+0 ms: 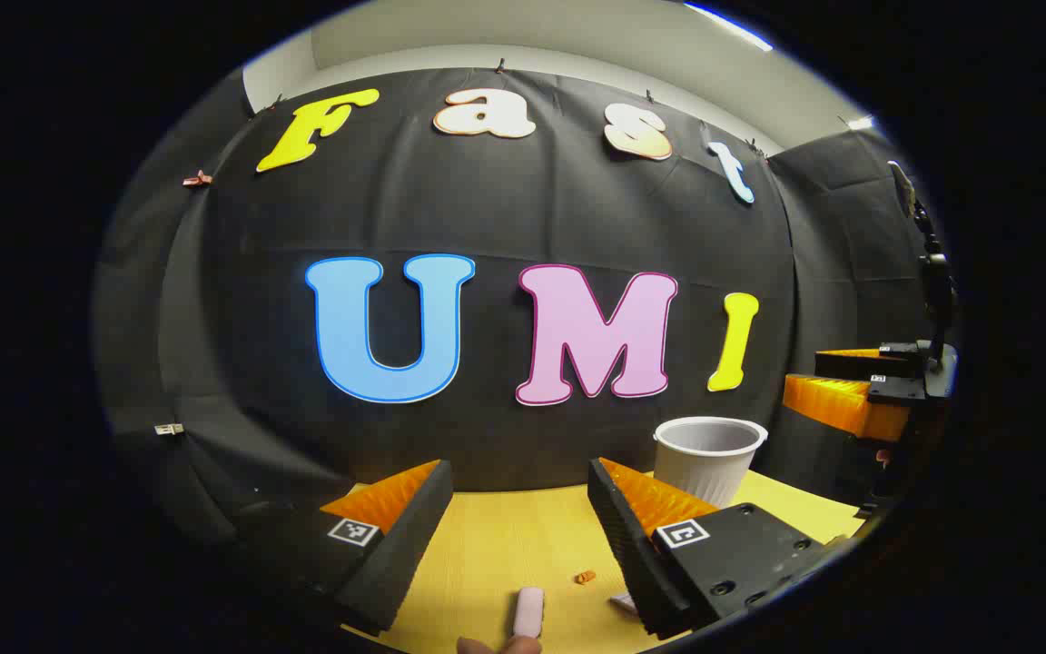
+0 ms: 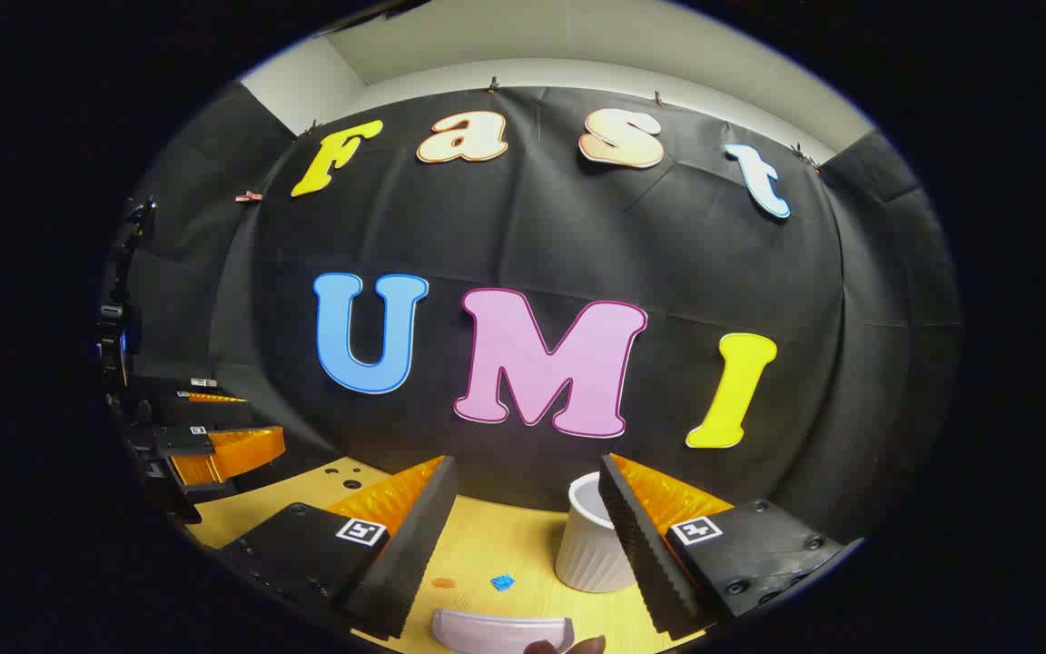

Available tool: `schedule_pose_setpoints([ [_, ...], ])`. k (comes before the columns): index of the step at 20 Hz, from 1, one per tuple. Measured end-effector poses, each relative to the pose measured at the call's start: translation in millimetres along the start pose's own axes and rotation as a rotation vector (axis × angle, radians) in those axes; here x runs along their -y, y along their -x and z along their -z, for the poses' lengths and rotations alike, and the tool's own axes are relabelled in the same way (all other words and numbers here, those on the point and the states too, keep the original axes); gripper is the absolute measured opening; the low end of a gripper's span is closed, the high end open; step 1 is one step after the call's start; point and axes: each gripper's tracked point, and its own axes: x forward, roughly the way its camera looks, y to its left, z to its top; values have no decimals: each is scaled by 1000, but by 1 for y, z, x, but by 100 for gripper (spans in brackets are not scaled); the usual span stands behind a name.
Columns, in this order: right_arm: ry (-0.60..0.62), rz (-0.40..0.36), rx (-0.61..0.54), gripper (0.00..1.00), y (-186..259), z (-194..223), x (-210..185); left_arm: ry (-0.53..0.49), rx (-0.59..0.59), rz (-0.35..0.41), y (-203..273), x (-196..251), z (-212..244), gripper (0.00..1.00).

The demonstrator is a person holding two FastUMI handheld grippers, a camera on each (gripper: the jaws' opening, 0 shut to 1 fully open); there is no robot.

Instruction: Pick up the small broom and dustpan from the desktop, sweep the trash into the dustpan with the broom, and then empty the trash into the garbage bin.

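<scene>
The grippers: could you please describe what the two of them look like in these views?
Both match. The left gripper and right gripper each have black bodies with visible screws, a small square black-and-white marker per side, and wedge-shaped fingers with orange ribbed backs and black serrated foam pads.

No readable text, fiducial squares on fingers (image 1: 668,509)

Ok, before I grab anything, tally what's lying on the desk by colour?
Pink: 2, a rounded handle end and a curved dustpan-like rim
White: 1, the ribbed bin
Orange: 1, an orange scrap
Blue: 1, a blue scrap
Total: 5
A pale bit near the desk's front edge is too hidden to count.
</scene>
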Motion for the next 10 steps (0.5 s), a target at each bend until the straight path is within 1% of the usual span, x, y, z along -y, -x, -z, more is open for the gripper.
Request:
schedule_pose_setpoints([
  [4, -15, -5, 1, 97, 0, -1, 0, -1, -9, 1, -1, -2, 4, 95],
  [10, -7, 7, 4, 97, 1, -4, -3, -19, -7, 18, 0, 1, 2, 95],
])
